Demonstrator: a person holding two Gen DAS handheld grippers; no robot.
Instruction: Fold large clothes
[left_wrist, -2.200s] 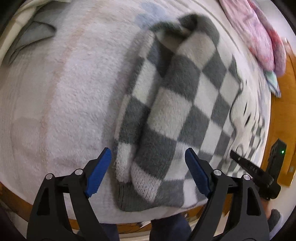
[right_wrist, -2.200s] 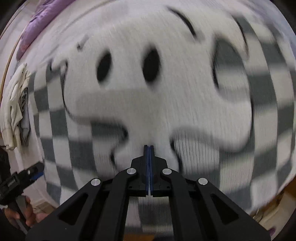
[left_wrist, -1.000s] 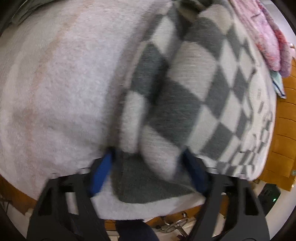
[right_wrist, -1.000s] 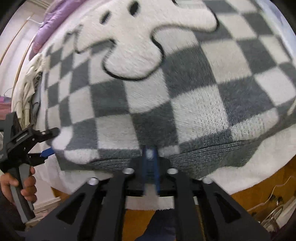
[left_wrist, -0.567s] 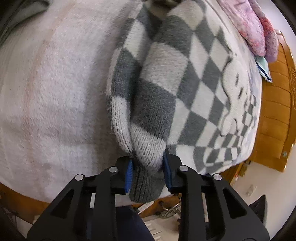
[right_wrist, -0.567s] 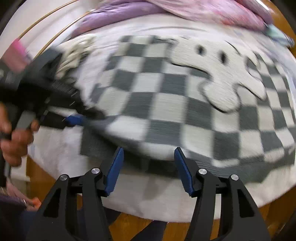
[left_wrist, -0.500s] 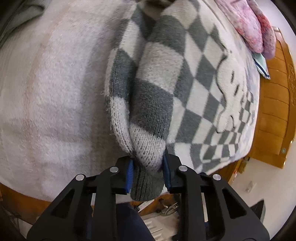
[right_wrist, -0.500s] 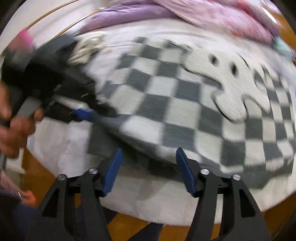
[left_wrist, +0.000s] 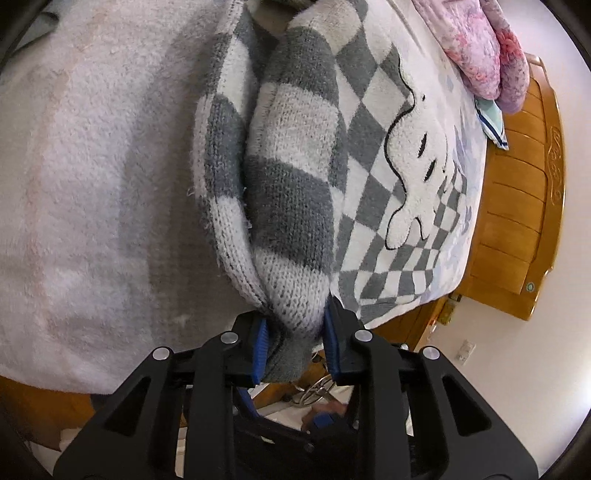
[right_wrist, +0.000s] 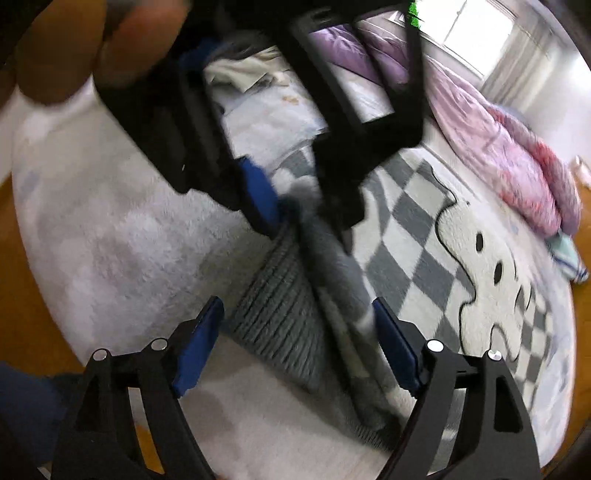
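A grey and white checkered knit sweater (left_wrist: 295, 177) with a white cartoon face lies on a pale fleece blanket (left_wrist: 92, 166) on the bed. My left gripper (left_wrist: 295, 343) is shut on its bunched sleeve end and grey ribbed hem, lifted off the blanket. In the right wrist view the left gripper (right_wrist: 306, 206) hangs just above, pinching the sweater (right_wrist: 424, 236). My right gripper (right_wrist: 299, 347) is open, its blue pads on either side of the ribbed hem (right_wrist: 280, 306) below the left gripper.
A pink and purple quilt (left_wrist: 487, 48) is heaped at the far side of the bed, also in the right wrist view (right_wrist: 517, 155). A wooden headboard (left_wrist: 517, 206) stands on the right. Pale clothes (right_wrist: 243, 74) lie at the back.
My right gripper has swung in under the left gripper and now straddles the hem. The left gripper has lifted the bunched sleeve end a little higher.
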